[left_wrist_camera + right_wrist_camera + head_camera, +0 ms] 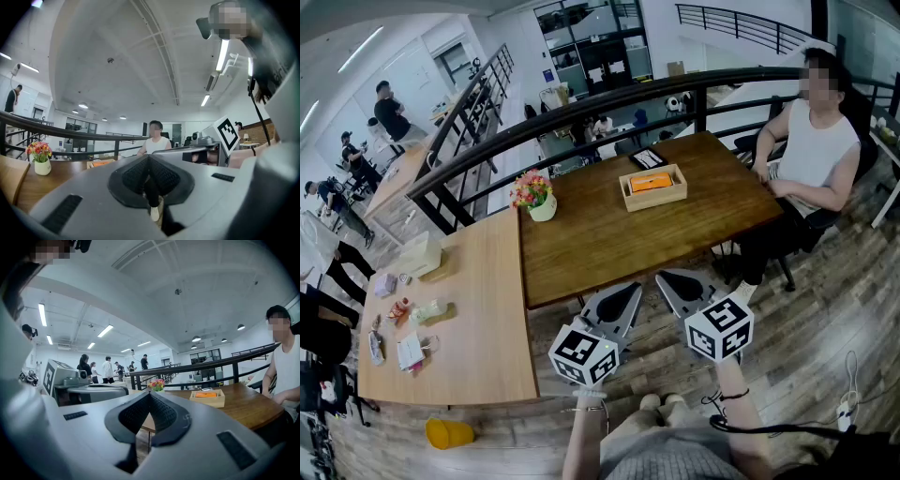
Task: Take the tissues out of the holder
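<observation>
We see smooth, faintly glossy dark wood on the table (pixel 581 253); the holder (pixel 659 201) and side table (pixel 487 309) are pale matt wood.

We see a flowerpot (pixel 534 195) standing on a dark table (pixel 609 248), with a lighter table (pixel 483 319) set just beside it. On the lighter one lie a pale box (pixel 420 255) and a scatter of small packets (pixel 401 333). 1 person (pixel 817 155) in a white top sits at the dark table's end. A black railing (pixel 581 108) runs behind. A yellow thing (pixel 450 433) lies on the floor.
</observation>
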